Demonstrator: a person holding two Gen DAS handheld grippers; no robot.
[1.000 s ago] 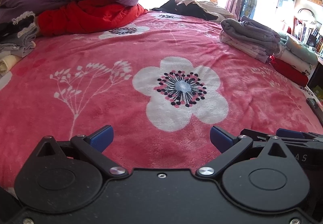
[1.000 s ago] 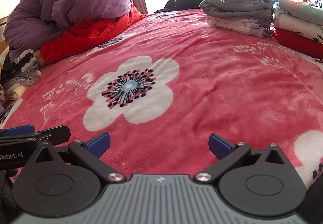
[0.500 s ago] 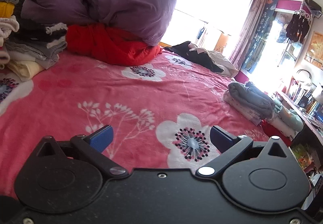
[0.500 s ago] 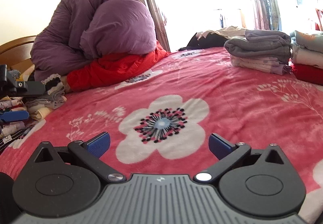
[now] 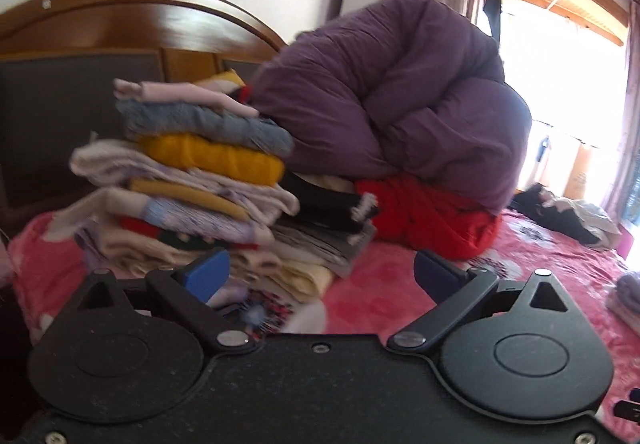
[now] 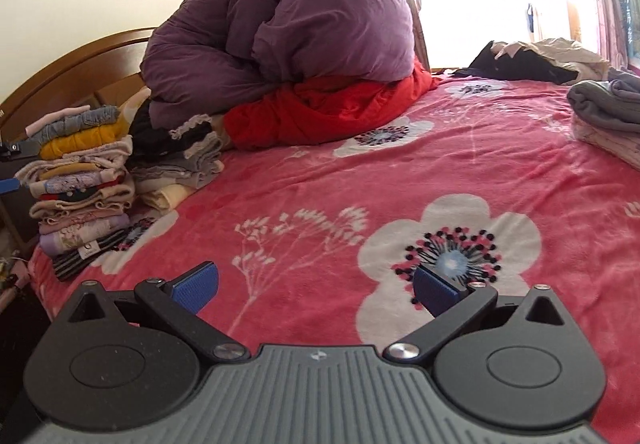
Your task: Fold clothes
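A tall stack of folded clothes stands at the head of the bed, with a yellow piece and a blue-grey piece near its top. It also shows at the left of the right wrist view. My left gripper is open and empty, low over the pink blanket just in front of the stack. My right gripper is open and empty over the pink flowered blanket, well to the right of the stack. A lower pile of grey and black folded clothes lies beside the stack.
A rolled purple duvet lies on a red quilt behind the stacks. A wooden headboard stands at the left. Grey folded clothes lie at the right edge, and loose dark and beige clothes lie near the window.
Both grippers have swung left toward the head of the bed. The left one has come close up to the tall clothes stack. Both stay open and empty.
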